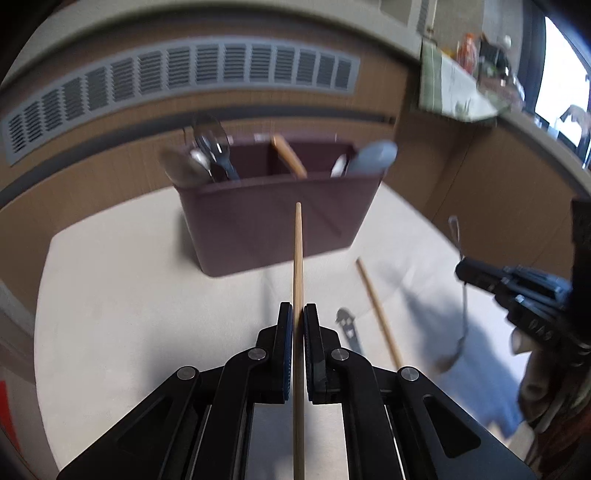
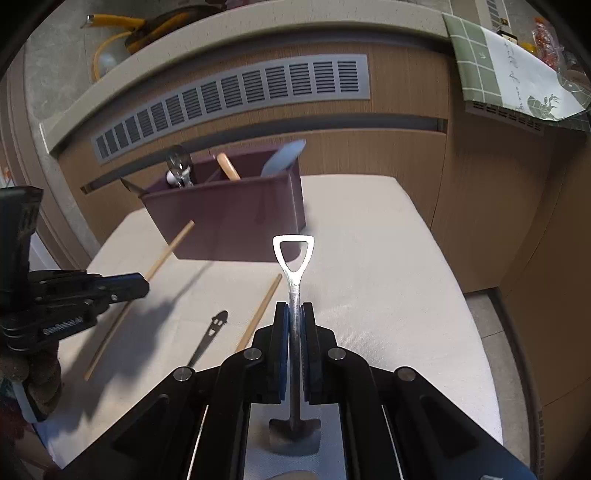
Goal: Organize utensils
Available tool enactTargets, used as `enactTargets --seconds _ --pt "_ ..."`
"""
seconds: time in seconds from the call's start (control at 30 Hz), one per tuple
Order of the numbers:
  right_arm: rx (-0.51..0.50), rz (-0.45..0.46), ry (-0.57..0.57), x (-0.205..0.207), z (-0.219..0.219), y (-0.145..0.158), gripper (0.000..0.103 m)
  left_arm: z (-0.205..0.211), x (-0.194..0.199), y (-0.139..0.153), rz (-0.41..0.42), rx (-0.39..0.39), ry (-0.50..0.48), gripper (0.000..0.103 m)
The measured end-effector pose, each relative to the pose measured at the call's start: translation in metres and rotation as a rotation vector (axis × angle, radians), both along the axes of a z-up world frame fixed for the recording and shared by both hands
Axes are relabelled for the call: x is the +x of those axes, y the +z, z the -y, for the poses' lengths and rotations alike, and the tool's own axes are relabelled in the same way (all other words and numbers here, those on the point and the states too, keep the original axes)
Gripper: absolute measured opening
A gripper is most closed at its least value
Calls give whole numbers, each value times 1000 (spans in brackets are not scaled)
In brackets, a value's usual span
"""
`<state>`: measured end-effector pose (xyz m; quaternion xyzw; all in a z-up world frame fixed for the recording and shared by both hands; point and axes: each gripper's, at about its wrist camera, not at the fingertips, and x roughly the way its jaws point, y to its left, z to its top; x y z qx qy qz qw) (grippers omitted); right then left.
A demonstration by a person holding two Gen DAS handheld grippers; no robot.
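A maroon utensil caddy (image 1: 273, 221) (image 2: 229, 218) stands on a white cloth and holds metal spoons (image 1: 207, 147), a wooden handle (image 1: 290, 157) and a grey utensil (image 1: 369, 157). My left gripper (image 1: 298, 314) is shut on a wooden chopstick (image 1: 298, 258) that points at the caddy; it also shows in the right wrist view (image 2: 142, 286). My right gripper (image 2: 294, 314) is shut on a shovel-shaped metal spoon (image 2: 293, 258), its loop handle forward. A second chopstick (image 1: 378, 314) (image 2: 260, 312) and a dark metal utensil (image 1: 349, 328) (image 2: 208, 336) lie on the cloth.
The white cloth (image 2: 388, 277) covers a low table in front of a wooden cabinet with a grey vent grille (image 1: 177, 77). A green-checked cloth (image 2: 509, 74) hangs over the counter at the upper right. Yellow hoses (image 2: 122, 26) lie on the ledge behind.
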<state>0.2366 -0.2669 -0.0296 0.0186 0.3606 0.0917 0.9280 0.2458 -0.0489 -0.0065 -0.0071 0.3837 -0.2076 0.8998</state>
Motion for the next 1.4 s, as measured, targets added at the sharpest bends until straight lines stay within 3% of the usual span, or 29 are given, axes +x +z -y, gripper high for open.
enactTargets --seconds 0.2,0.33,0.6,0.97,1.1,1.3,1.4 --pt "28 76 5 -9 -5 25 4 -24 -25 46 161 -173 72 6" --pt "21 125 11 -11 -8 45 2 -34 -25 58 229 -250 114 6" --pt "16 146 27 -4 -11 60 1 -39 -18 51 220 -266 126 6" --pt "-10 36 10 4 -5 19 5 -46 -13 26 127 -277 138 6" --pt "-19 49 -9 4 0 21 1 -49 -14 25 126 -279 148 6" --pt "-67 131 26 -5 -9 55 1 -50 -14 46 198 -310 173 6" --pt "-60 169 52 -1 -14 84 1 -47 -13 87 327 -341 167 6"
